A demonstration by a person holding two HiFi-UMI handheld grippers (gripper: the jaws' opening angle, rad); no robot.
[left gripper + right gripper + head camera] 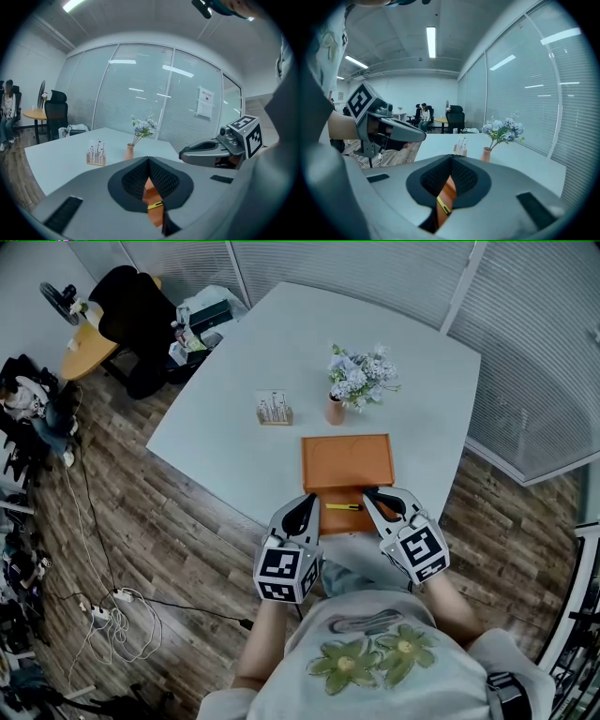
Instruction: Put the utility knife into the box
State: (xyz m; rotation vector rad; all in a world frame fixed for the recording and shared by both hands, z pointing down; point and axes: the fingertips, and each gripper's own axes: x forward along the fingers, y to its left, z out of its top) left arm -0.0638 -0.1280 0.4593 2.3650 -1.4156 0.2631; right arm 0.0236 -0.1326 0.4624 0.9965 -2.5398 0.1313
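Note:
An orange box [347, 465] lies on the white table [225, 427] near its front edge. In it, close to the near wall, rests the yellow utility knife [343, 507]. My left gripper [307, 501] hovers at the knife's left end and my right gripper [369, 493] at its right end; both are shut and hold nothing. The left gripper view looks past the shut jaws [149, 160] onto the knife [155, 205] and the box [150, 184] below. In the right gripper view the knife [443, 206] shows under the shut jaws [451, 159].
Behind the box stand a small vase of flowers [336, 409] and a wooden holder with sticks [274, 409]. A black chair [141, 310] and a round table [86, 348] stand at the far left. Cables [112, 601] trail over the wooden floor.

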